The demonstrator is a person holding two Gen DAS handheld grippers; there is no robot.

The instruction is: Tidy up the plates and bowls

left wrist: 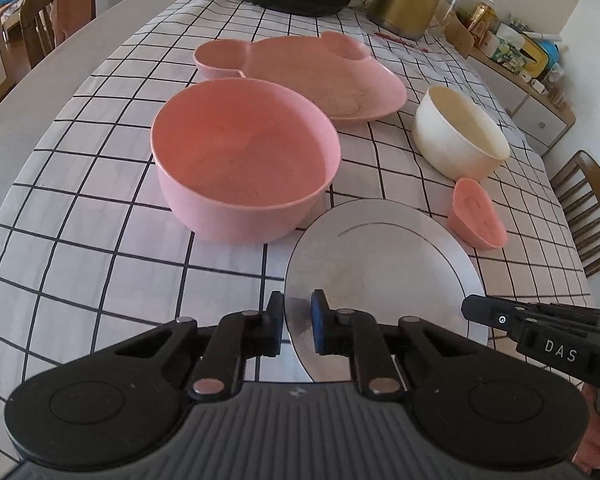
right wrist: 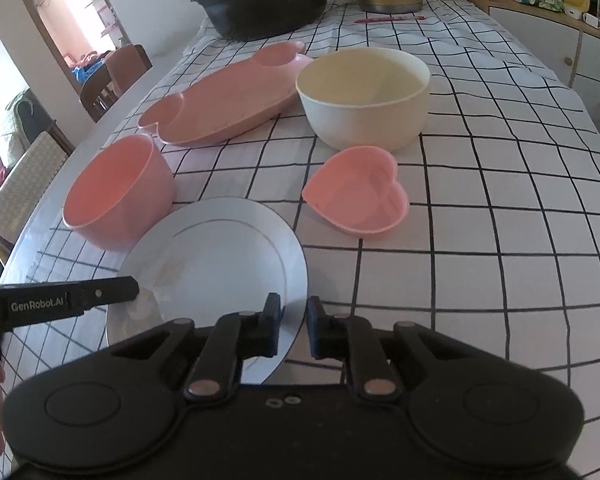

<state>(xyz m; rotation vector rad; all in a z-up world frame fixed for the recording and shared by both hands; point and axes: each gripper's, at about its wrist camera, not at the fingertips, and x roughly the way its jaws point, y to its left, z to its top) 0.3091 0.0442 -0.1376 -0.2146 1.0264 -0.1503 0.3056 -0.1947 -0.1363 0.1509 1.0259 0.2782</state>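
Left wrist view showed the left hand-held gripper (left wrist: 297, 322) with its two fingers on either side of the near rim of the round white glazed plate (left wrist: 384, 264), one pad above the rim and one below; they looked closed on the rim, or very nearly so. Right wrist view showed the right hand-held gripper (right wrist: 293, 326) at the other near edge of the same plate (right wrist: 216, 256), with its jaws a little apart around the rim, and I could not tell if they were squeezing it. The plate sat on the counter (right wrist: 480, 240), on a white cloth with black lines, just beside the big round pink plastic bowl (left wrist: 244, 156). I think the plate was hard, smooth and slippery, and it could break if it dropped. The thin rim looked like the best place to hold it, with one gripper on each side to keep it flat. The cream round bowl (right wrist: 364, 96), the small pink heart-shaped dish (right wrist: 358, 200) and the long pink tray with round ears (left wrist: 320, 76) sat farther back. These looked like light plastic and would likely not crack.
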